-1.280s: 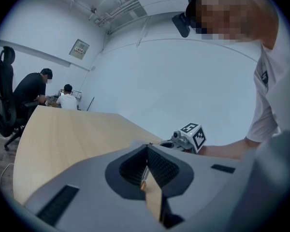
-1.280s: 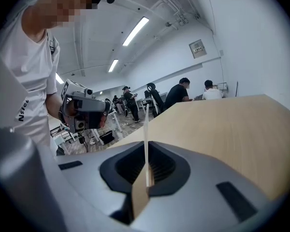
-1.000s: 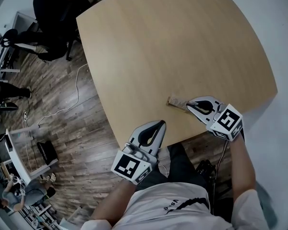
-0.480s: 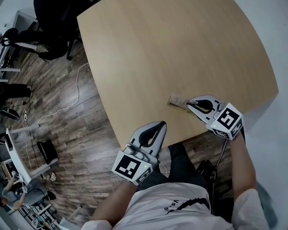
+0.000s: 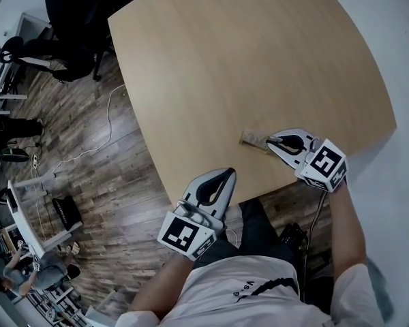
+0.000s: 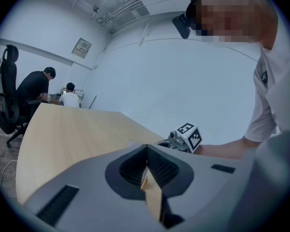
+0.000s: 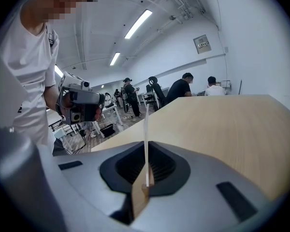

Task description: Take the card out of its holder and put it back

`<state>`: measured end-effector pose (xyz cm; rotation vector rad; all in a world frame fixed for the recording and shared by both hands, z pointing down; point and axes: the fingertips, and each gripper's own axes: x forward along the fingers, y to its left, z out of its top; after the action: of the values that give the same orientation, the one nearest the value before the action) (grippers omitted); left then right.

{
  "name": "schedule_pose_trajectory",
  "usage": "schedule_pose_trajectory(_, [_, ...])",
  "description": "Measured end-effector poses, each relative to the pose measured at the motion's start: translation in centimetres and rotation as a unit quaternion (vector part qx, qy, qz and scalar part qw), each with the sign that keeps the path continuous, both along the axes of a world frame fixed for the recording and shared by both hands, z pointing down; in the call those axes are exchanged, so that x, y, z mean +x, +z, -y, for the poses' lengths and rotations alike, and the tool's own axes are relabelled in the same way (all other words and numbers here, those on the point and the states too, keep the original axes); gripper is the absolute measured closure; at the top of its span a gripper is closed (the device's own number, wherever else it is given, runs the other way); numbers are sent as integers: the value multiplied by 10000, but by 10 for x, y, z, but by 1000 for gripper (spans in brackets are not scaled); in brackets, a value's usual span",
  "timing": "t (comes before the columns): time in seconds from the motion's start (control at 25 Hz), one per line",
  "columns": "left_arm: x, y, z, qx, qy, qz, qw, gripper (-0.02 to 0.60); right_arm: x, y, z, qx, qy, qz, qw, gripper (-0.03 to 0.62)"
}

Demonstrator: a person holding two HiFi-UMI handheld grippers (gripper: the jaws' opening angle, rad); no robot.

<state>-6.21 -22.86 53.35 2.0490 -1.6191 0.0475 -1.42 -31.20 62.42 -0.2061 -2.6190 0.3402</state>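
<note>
In the right gripper view a thin white card (image 7: 146, 129) stands edge-on between the jaws of my right gripper (image 7: 146, 151), which is shut on it. From the head view the same gripper (image 5: 270, 141) holds a small tan piece, the card with its holder (image 5: 253, 139), low over the wooden table (image 5: 245, 60) near its front edge; I cannot tell card from holder there. My left gripper (image 5: 228, 174) hangs just off the table's front edge, jaws closed together with nothing between them (image 6: 146, 152).
The table's front edge runs between the two grippers. A person in dark clothes (image 5: 71, 5) sits at the table's far left corner beside an office chair (image 5: 17, 53). A cable (image 5: 88, 155) lies on the wood floor at the left.
My right gripper and the card piece have shifted slightly away from me and to the right. The left gripper has barely moved.
</note>
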Motion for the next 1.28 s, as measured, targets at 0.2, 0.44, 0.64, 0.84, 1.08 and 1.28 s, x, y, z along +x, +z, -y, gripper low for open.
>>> schedule_pose_trajectory(0.2, [-1,0,-2,-11,-15,-5,10000,569,2,10,-4,76,-65,-85,9999,569])
schedule_pose_trajectory(0.44, [-2,3,-2,-24,-13,-28,10000,569,1,30,-7,243,-137,-332,9991,568])
schedule_pose_trajectory(0.64, [-1,2,-1,-16,-18,-20,10000,569,5,55,-20,530,-416,-747,9949,568])
schedule_pose_trajectory(0.84, [0,4,-4,0,-14,-19,10000,569,7,58,-25,474,-492,-875,9938,499])
schedule_pose_trajectory(1.08, [4,-2,-5,88,107,-48,9999,569,11,30,-13,608,-130,-782,9950,499])
schedule_pose_trajectory(1.28, [3,-14,-11,211,290,-112,9993,569,31,9,-11,614,414,-949,9927,499])
